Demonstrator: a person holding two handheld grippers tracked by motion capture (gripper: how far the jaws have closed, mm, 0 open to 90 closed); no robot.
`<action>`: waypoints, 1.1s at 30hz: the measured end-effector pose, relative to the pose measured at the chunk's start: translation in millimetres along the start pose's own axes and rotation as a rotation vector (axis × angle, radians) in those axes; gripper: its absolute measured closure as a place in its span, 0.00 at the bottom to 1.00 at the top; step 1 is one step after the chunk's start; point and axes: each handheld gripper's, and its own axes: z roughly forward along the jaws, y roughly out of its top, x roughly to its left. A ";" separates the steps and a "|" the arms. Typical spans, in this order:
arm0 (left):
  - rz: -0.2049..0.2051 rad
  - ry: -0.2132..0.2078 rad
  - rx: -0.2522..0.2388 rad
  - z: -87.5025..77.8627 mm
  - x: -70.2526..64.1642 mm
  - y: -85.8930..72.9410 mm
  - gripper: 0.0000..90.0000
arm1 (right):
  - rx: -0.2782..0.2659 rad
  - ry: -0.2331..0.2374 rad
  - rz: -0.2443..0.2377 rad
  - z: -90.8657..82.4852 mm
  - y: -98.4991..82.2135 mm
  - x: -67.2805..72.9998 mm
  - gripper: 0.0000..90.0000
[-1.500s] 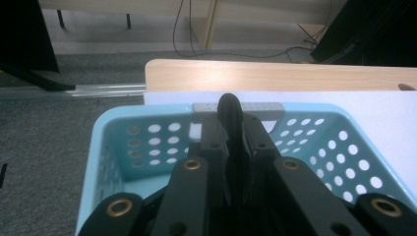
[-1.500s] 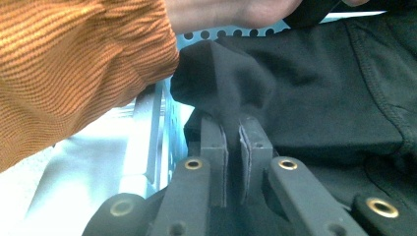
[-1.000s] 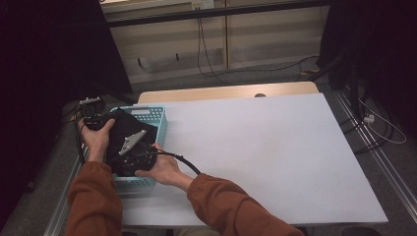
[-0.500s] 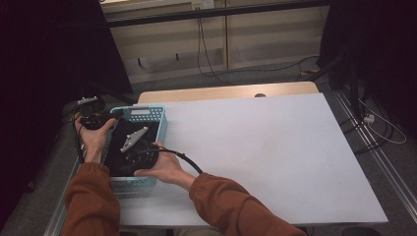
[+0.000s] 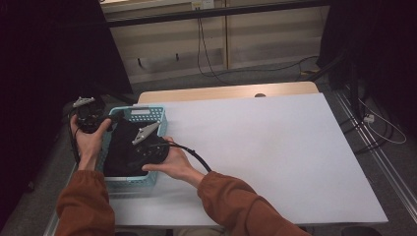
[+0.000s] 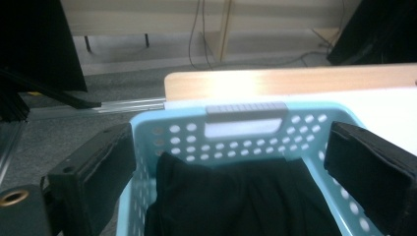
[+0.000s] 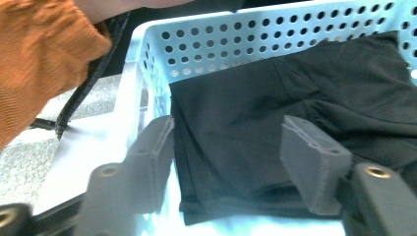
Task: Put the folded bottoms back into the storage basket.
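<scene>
Sitting at the frame's left, left tongs (image 5: 88, 115) gape wide beside the basket (image 5: 142, 114); black cloth (image 5: 120, 152) lies inside it; right tongs (image 5: 147, 142), also wide, hover over it. Nothing gripped yet; worktop (image 5: 275, 147) bare.

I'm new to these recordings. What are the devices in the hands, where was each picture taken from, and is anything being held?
A person holds a two-jaw claw in each hand; no robot arm is involved. The high view looks down on a white table. At its left end sits a light blue basket holding a black cloth. The left claw is at the basket's left rim, the right claw above the cloth. The other two pictures come from cameras riding on each claw, looking along its jaws. Both show the jaws spread apart with nothing between them, so nothing is held.
</scene>
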 end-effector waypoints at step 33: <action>0.079 -0.042 -0.038 -67.4 -47.8 -24.7 0.07 | -0.046 -0.152 0.041 -36.9 -8.5 -7.0 0.07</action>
